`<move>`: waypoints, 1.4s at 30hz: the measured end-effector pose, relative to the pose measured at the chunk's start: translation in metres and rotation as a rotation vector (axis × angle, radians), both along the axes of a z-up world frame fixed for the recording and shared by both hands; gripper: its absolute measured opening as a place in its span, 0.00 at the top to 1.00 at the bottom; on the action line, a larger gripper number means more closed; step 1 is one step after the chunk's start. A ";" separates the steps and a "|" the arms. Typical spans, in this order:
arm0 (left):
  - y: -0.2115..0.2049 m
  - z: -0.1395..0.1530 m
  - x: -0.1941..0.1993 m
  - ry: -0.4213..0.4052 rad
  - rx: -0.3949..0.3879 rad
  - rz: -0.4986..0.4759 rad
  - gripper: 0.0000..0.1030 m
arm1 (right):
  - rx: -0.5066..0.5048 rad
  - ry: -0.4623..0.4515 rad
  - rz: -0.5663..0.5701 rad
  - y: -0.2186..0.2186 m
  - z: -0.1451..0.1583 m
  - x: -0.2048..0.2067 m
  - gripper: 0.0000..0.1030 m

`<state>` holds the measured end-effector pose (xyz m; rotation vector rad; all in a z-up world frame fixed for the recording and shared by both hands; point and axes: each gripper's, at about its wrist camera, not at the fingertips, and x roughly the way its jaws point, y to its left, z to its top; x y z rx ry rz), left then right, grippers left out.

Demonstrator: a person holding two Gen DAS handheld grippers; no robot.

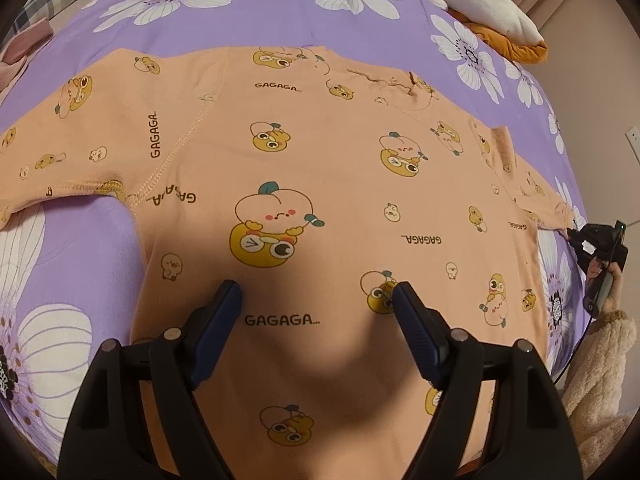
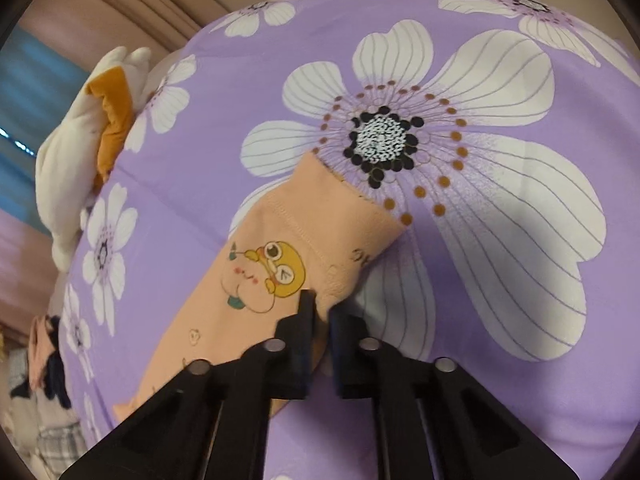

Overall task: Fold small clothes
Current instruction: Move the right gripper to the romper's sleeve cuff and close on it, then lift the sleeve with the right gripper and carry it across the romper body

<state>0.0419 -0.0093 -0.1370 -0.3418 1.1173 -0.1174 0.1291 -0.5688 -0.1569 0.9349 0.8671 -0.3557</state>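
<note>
Left gripper (image 1: 318, 292) hangs nose-down, blue fingers (image 1: 412, 320) spread wide and gripping nothing. Right gripper (image 2: 320, 312) is tilted down too — jaws pinched nearly together on a fold of cloth — with a fluffy cream sleeve (image 1: 600, 368) behind its handle.

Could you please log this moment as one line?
left gripper: open over shirt | right gripper: shut on sleeve | bedspread

A shirt (image 1: 320, 168) is lying flat on a bedsheet (image 1: 248, 20), sleeves reaching out left and right. A pillow (image 1: 472, 4) is sitting behind it, at the right.
</note>
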 end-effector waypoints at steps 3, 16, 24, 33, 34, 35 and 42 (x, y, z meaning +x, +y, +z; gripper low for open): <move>0.000 0.000 0.000 -0.002 -0.001 0.005 0.25 | 0.056 -0.041 -0.036 -0.008 -0.007 -0.009 1.00; -0.006 0.001 -0.001 -0.030 0.039 0.047 0.25 | -0.039 -0.100 -0.026 -0.001 -0.010 -0.013 1.00; -0.013 0.001 0.001 -0.050 0.091 0.098 0.25 | -0.055 -0.160 -0.031 -0.002 -0.012 -0.015 1.00; -0.011 0.018 -0.005 -0.057 0.048 0.179 0.25 | -0.024 -0.209 -0.009 -0.006 -0.014 -0.016 1.00; -0.012 0.022 -0.007 -0.065 0.054 0.180 0.25 | -0.029 -0.209 -0.008 -0.005 -0.014 -0.016 1.00; -0.012 0.028 -0.010 -0.079 0.065 0.183 0.25 | -0.029 -0.212 -0.008 -0.005 -0.014 -0.017 1.00; -0.013 0.069 -0.029 -0.172 0.075 0.191 0.24 | -0.024 -0.240 -0.009 -0.005 -0.017 -0.020 1.00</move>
